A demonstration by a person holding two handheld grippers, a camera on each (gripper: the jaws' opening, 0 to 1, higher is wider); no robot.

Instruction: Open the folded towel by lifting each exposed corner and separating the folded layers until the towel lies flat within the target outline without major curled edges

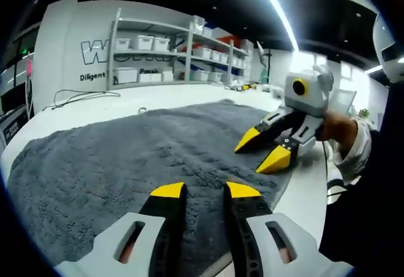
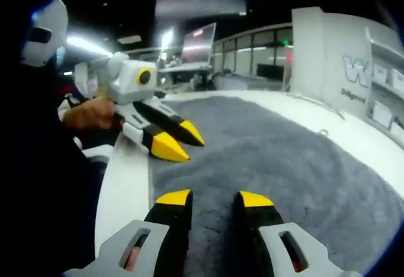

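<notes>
A dark grey towel [image 1: 139, 157] lies spread out over the white table [image 1: 309, 188], and it looks flat with no folded layers showing. My left gripper [image 1: 205, 192] hovers low over its near edge, jaws open, nothing between them. My right gripper [image 1: 262, 149] comes in from the right over the towel's edge, yellow tips apart. In the right gripper view the towel [image 2: 278, 157] stretches ahead and to the right. My right gripper [image 2: 214, 199] stands open above its edge. The left gripper [image 2: 181, 140] reaches in from the left, held by a hand [image 2: 91, 113], open and empty.
Shelves with white bins [image 1: 170, 53] stand against a lettered wall behind the table. A thin cable [image 1: 82, 97] lies at the table's far left. A bare table strip [image 2: 123, 182] runs along the towel's near edge. The person's dark sleeve [image 2: 44, 182] is close by.
</notes>
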